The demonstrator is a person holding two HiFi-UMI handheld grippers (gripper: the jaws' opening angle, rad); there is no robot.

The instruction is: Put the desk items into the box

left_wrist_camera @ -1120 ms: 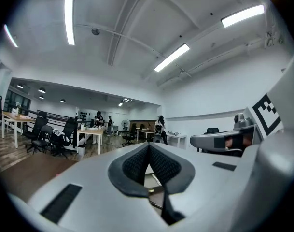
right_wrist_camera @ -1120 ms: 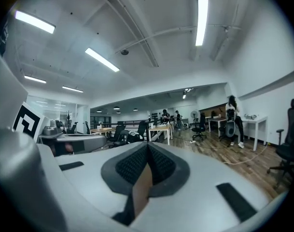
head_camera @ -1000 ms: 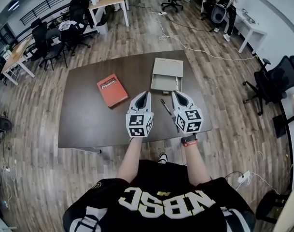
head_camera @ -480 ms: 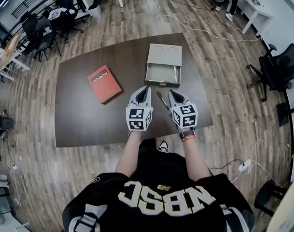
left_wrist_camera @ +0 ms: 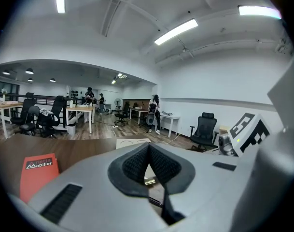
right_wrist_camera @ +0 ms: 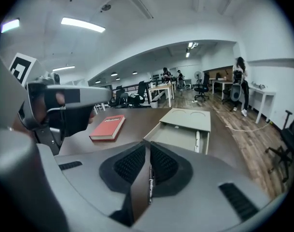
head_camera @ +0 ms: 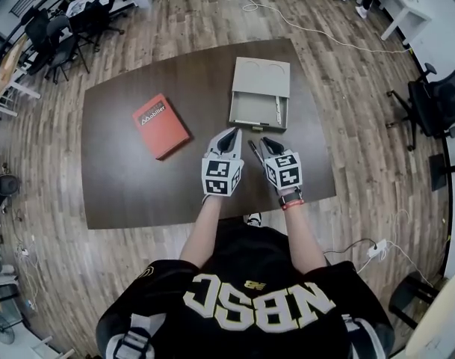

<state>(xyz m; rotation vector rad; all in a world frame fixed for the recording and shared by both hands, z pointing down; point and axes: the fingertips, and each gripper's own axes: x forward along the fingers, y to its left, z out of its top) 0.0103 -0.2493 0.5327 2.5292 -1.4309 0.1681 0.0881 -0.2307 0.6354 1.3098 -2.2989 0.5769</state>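
- My right gripper (right_wrist_camera: 148, 146) is opening: the pads stand a narrow slot apart and press on nothing
- Through that slot I see the dark pen (right_wrist_camera: 149, 180) lying on the table (head_camera: 137, 185), straight below the gap; I judge it is not gripped
- The pen's long axis runs along my right jaws, away from me towards the box, with a slight slant in the head view
- So the next move turns on dropping the right jaws straight down over the barrel, then closing across it; no turn of the wrist looks needed
- My left gripper (left_wrist_camera: 149, 149) is closed, tips touching, with nothing between them
- It hangs just beside the pen on the other side, but the right one is lined up on it and looks the better placed
- The pen's far end is covered by my right pads, and the left gripper view shows only a short dark piece of it low in the frame
- Beyond the grippers stands the grey box (head_camera: 234, 111), open, its lid lying behind it
- A white pen (head_camera: 278, 111) already lies along the box's right wall; the near wall hides the strip of floor just behind it
- To the left of the box, well apart, lies the red book (head_camera: 160, 126), flat on the table and not yet boxed
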